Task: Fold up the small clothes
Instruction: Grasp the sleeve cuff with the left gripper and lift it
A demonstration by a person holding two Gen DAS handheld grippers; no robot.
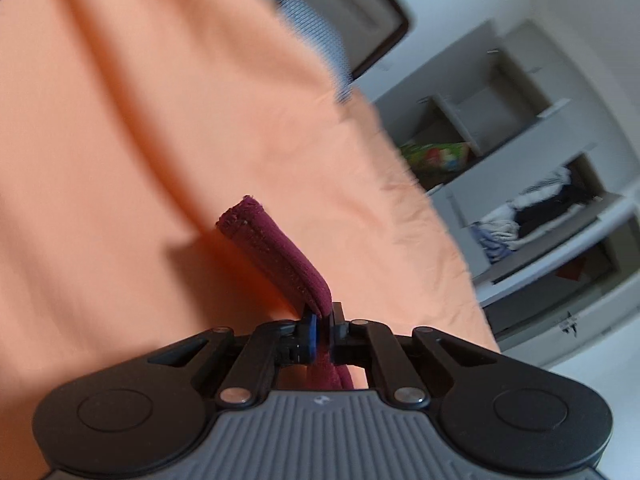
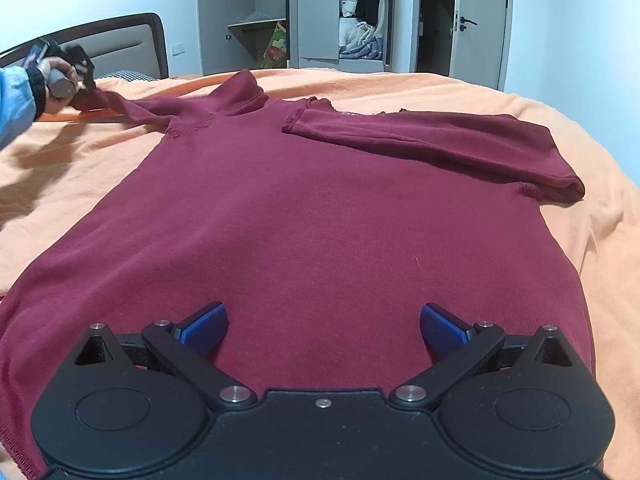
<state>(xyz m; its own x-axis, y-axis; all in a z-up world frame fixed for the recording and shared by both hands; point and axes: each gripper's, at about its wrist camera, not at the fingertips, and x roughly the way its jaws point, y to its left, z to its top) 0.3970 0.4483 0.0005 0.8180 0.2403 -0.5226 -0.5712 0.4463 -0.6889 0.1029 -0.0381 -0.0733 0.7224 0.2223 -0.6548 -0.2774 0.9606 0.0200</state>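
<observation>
A maroon long-sleeved top [image 2: 304, 216] lies flat on the orange bedsheet [image 2: 520, 104], collar toward the far side. Its right sleeve [image 2: 432, 140] is folded across the chest. Its left sleeve [image 2: 120, 106] stretches out to the far left, where my left gripper [image 2: 86, 76], held in a person's hand, is shut on the cuff. In the left wrist view the left gripper [image 1: 322, 326] pinches that maroon cuff [image 1: 276, 256], which sticks up above the sheet. My right gripper [image 2: 324, 328] hovers open over the top's hem, nothing between its blue pads [image 2: 204, 330].
A padded headboard [image 2: 116, 48] stands at the far left. Open wardrobes with shelves and hanging clothes [image 2: 360, 20] line the far wall, beside a door [image 2: 478, 20]. Orange sheet [image 1: 160, 140] spreads around the top on all sides.
</observation>
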